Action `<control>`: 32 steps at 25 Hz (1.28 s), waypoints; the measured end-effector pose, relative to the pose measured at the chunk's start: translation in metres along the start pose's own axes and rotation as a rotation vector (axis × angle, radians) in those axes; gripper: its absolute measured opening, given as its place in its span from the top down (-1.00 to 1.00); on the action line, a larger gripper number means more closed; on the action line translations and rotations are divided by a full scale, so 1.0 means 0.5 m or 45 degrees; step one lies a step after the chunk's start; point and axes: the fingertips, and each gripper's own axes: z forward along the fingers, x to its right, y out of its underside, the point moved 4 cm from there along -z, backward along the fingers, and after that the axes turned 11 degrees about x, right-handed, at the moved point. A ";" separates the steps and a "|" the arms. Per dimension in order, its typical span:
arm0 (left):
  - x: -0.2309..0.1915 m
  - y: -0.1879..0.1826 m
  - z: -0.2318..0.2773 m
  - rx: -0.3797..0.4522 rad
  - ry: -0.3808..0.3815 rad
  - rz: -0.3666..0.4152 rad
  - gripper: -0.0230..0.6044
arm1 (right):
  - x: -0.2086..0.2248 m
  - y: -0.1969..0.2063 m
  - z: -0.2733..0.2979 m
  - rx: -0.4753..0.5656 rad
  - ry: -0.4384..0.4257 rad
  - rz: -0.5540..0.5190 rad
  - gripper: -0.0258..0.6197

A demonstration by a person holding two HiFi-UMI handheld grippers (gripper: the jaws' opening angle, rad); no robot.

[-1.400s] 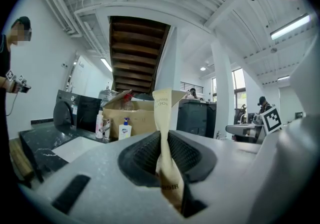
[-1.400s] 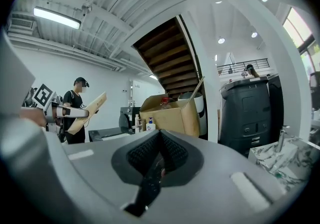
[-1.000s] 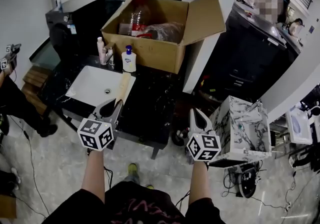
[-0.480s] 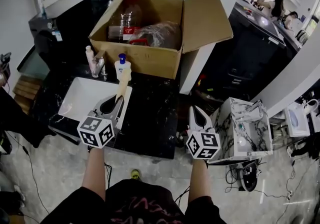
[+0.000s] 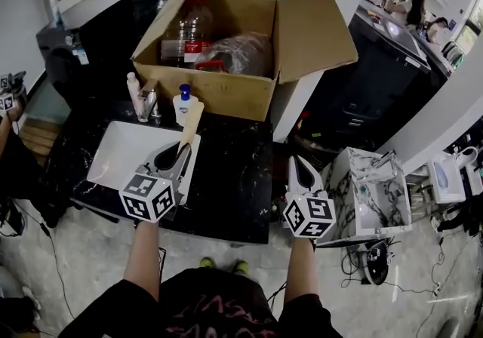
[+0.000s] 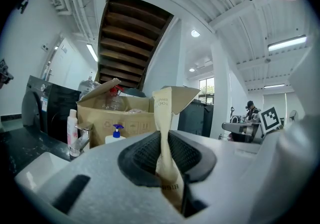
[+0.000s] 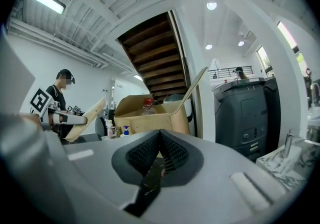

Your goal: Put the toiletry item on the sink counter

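Observation:
My left gripper (image 5: 179,151) is shut on a long tan paper toothbrush packet (image 5: 189,122). The packet sticks up and forward from the jaws, over the right rim of the white sink basin (image 5: 121,149). In the left gripper view the packet (image 6: 163,113) is pinched and creased between the dark ribbed pads (image 6: 141,153). My right gripper (image 5: 299,163) hovers at the right front edge of the black marble counter (image 5: 234,167), shut with nothing in it; in the right gripper view its pads (image 7: 172,151) meet.
An open cardboard box (image 5: 226,87) with a water bottle and bags stands at the counter's back. A blue-pump soap bottle (image 5: 182,105), a faucet (image 5: 152,97) and a pink-and-white bottle (image 5: 133,93) stand behind the basin. A small marbled cabinet (image 5: 370,201) sits to the right.
The view has closed in on the counter. My left gripper, still holding the packet, now sits over the basin's right rim. The right gripper stays shut beside it.

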 end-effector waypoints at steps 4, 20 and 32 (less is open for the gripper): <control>0.005 -0.002 0.007 0.003 -0.006 0.004 0.76 | 0.002 -0.002 0.010 0.005 -0.019 0.004 0.92; 0.052 -0.013 0.074 0.028 -0.061 0.046 0.76 | 0.076 -0.014 0.052 0.024 -0.091 0.039 0.92; 0.049 0.043 0.118 -0.061 -0.126 0.037 0.76 | 0.101 -0.007 0.077 0.021 -0.136 0.051 0.92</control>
